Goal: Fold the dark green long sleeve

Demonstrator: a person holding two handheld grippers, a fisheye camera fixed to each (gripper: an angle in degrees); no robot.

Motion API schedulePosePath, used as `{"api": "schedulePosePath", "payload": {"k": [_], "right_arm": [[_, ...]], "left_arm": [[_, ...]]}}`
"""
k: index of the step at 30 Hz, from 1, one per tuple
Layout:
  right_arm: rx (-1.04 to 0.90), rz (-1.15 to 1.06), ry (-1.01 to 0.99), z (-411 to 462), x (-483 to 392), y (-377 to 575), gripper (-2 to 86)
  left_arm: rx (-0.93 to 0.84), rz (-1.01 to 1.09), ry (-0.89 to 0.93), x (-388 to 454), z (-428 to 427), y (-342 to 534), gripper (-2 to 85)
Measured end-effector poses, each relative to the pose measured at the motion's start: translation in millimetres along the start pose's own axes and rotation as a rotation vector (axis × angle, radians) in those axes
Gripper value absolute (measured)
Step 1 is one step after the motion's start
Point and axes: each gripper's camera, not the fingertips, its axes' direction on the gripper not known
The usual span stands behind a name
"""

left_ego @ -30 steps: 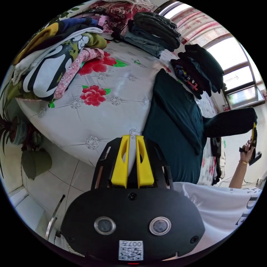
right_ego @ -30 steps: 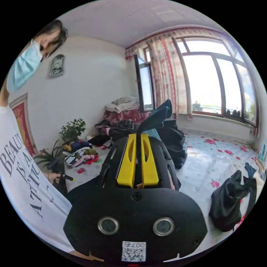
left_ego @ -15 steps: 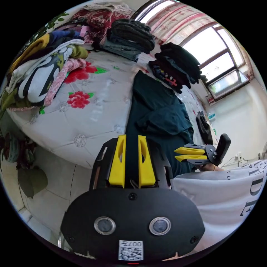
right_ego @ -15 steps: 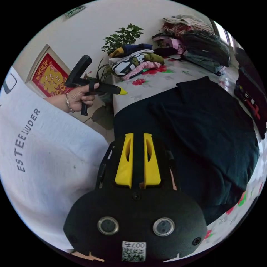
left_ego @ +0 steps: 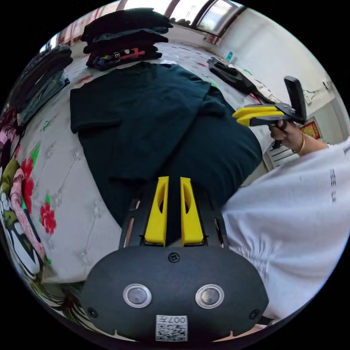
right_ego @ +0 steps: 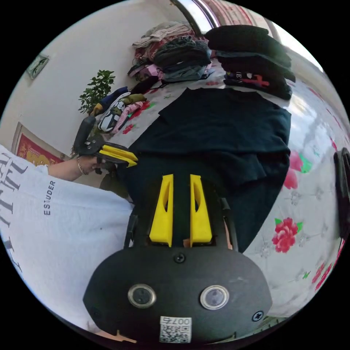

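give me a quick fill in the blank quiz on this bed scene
1. The dark green top lies spread on the ____.
2. The quilt is printed with red ____.
3. Each gripper's jaws are coloured ____.
4. Beyond the top stands a stack of folded clothes, mostly ____ in colour.

Missing words: bed; flowers; yellow; black

I see the dark green long sleeve (left_ego: 153, 120) lying flat on the bed (left_ego: 62, 175), sleeves folded across its body, just beside the stacked dark clothes (left_ego: 120, 36).
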Motion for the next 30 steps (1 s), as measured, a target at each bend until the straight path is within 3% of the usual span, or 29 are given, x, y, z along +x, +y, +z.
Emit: {"api": "schedulePosePath", "payload": {"k": [2,7,10,16,20,23,27,30], "right_arm": [[-0.011,0.081,0.020,-9.2,19.8,30.4,7.7],[-0.072,0.291,0.058,-29.1,70.9,109.1,8.7],[-0.155,0.403,0.070,-24.4,97.6,147.8,9.6],[-0.310,0.411,-0.137,30.6,131.0,152.4,10.1],[-0.430,0.341,-0.161,50.7,148.8,138.4,4.3],[-0.328,0.267,-0.264,15.5,159.0,129.6,1.1],[-0.053,0.307,-0.409,-61.7,199.4,106.6,0.3],[0.164,0.338,-0.439,-102.4,237.6,81.8,0.6]], "left_arm": [[-0.007,-0.051,0.023,6.3,-3.2,30.4,4.9],[-0.032,-0.515,0.006,-17.5,5.6,123.2,7.9],[-0.054,-0.656,0.016,-34.0,24.7,146.7,12.1],[-0.087,-0.564,0.042,-51.8,58.5,104.7,12.9],[-0.198,-0.450,0.021,-53.6,69.6,72.9,1.8],[-0.229,-0.284,0.086,-48.2,54.2,61.0,0.1],[0.027,-0.239,0.459,-77.9,-17.1,56.0,-0.2],[0.252,-0.295,0.534,-121.4,-54.7,48.1,0.6]]}}
